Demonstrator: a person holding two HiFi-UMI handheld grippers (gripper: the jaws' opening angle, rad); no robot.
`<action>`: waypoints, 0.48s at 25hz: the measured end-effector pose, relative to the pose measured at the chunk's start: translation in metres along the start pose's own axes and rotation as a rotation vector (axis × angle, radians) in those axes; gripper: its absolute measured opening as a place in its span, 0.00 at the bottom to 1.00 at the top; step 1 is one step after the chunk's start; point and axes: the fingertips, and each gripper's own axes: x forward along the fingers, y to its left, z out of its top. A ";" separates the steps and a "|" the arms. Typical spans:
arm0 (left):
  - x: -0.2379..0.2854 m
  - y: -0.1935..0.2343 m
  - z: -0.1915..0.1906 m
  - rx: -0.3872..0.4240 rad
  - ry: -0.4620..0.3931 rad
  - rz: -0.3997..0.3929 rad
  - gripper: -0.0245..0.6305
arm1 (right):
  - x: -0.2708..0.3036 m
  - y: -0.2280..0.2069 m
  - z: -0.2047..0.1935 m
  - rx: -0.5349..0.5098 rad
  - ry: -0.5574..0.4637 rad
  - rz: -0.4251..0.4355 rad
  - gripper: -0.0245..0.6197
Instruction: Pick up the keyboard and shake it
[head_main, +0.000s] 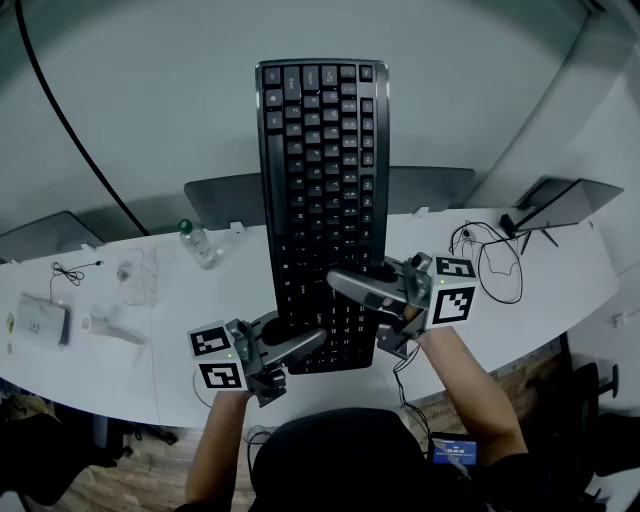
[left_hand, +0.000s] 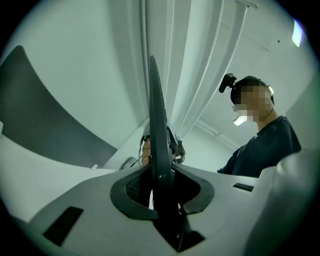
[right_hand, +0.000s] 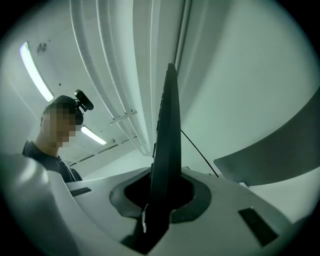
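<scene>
A black keyboard (head_main: 322, 200) is lifted off the white desk (head_main: 150, 350) and stands lengthwise away from me, keys facing the head camera. My left gripper (head_main: 300, 345) is shut on its near left corner. My right gripper (head_main: 345, 285) is shut on its near right edge. In the left gripper view the keyboard (left_hand: 156, 125) shows edge-on as a thin dark blade rising from between the jaws of the left gripper (left_hand: 161, 195). The right gripper view shows the same: the keyboard (right_hand: 167, 140) is clamped upright in the right gripper (right_hand: 160, 205).
On the desk stand a small bottle (head_main: 200, 245), a clear plastic item (head_main: 135, 280) and a flat white box (head_main: 40, 320) at the left. Coiled cables (head_main: 495, 265) and a dark stand (head_main: 560, 205) lie at the right. A person (left_hand: 260, 145) wearing a head camera shows in both gripper views.
</scene>
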 end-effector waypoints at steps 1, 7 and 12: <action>0.000 0.000 0.000 0.000 0.000 0.000 0.19 | 0.000 0.000 0.000 0.000 0.000 0.000 0.16; 0.000 -0.001 0.000 0.001 0.003 0.000 0.19 | 0.000 0.001 -0.001 -0.001 0.002 0.001 0.16; -0.001 -0.001 0.000 0.001 -0.002 -0.003 0.19 | -0.001 0.000 -0.001 0.007 -0.008 0.002 0.16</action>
